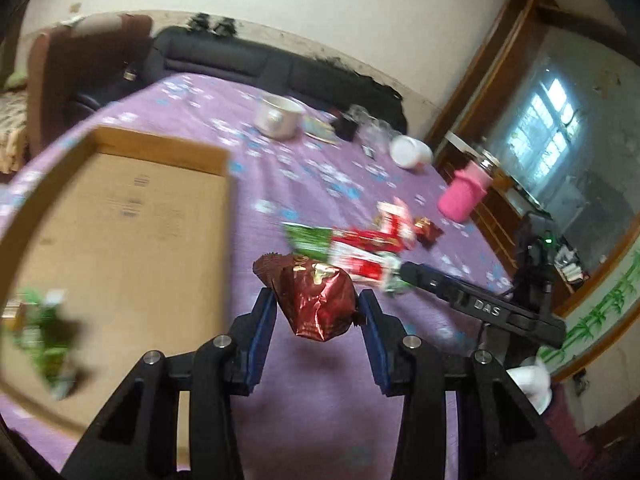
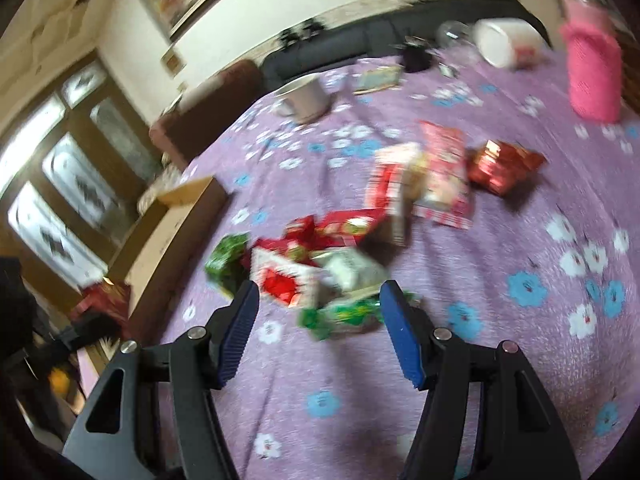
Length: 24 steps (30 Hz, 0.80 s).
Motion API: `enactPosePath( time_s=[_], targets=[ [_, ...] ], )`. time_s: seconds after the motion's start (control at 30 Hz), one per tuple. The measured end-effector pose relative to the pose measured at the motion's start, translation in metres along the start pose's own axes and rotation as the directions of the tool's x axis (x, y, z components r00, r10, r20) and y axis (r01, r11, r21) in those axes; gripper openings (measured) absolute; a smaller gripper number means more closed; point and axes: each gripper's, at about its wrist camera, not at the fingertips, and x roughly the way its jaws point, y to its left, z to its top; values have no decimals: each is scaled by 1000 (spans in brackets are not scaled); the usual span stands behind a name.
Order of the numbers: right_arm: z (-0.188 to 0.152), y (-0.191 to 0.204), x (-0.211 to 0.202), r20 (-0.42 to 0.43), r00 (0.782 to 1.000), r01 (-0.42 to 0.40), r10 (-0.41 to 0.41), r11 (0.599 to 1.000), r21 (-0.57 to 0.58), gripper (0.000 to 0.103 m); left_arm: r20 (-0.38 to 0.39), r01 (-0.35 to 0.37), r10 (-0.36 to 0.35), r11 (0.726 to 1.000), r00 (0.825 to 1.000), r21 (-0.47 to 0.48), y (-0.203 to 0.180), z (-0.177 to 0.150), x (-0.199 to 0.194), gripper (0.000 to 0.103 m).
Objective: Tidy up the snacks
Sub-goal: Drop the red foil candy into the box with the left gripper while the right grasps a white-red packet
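**Colleague:** What have you got in the left gripper (image 1: 317, 304)?

**Me:** I have it clamped on 1 dark red foil snack packet (image 1: 316, 300). Both blue pads press its sides, and the packet hangs clear above the purple flowered tablecloth (image 1: 280, 168).

**Colleague:** Where is the box from there?

**Me:** The shallow cardboard tray (image 1: 120, 216) lies on the cloth to the left of the packet in my left wrist view. 1 green packet (image 1: 48, 336) already lies in its near left corner, though it is badly blurred.

**Colleague:** And the right gripper (image 2: 318, 308)?

**Me:** Its jaws stand apart with nothing pinched. I see them straddling the near edge of the loose pile of snacks (image 2: 340, 240): a green wrapper (image 2: 344, 314) lies on the cloth between the fingers, but the pads are not touching it.

**Colleague:** What else is left in the pile?

**Me:** Red-and-white packets, another green one at its left end, and 1 red foil packet (image 2: 504, 168) lying apart to the right. The picture is smeared, so I cannot count them.

**Colleague:** Anything further back?

**Me:** A white mug (image 2: 304, 98), a white tub (image 2: 508, 44) on its side, and a pink bottle (image 2: 594, 76) at the far right.
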Motion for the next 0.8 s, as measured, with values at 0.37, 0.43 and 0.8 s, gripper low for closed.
enactPosePath(
  time_s=[0.37, 0.43, 0.8],
  targets=[
    [11, 57, 66, -181, 957, 127, -229, 885, -449, 65, 75, -78, 90, 986, 993, -147, 83, -6, -44, 42],
    [13, 59, 72, -200, 950, 121, -240, 873, -473, 65, 73, -80, 93, 983, 993, -165, 91, -7, -45, 42],
    [-6, 66, 47, -216, 955, 103, -203, 910, -401, 34, 82, -52, 67, 984, 994, -168, 93, -11, -46, 42]
  ],
)
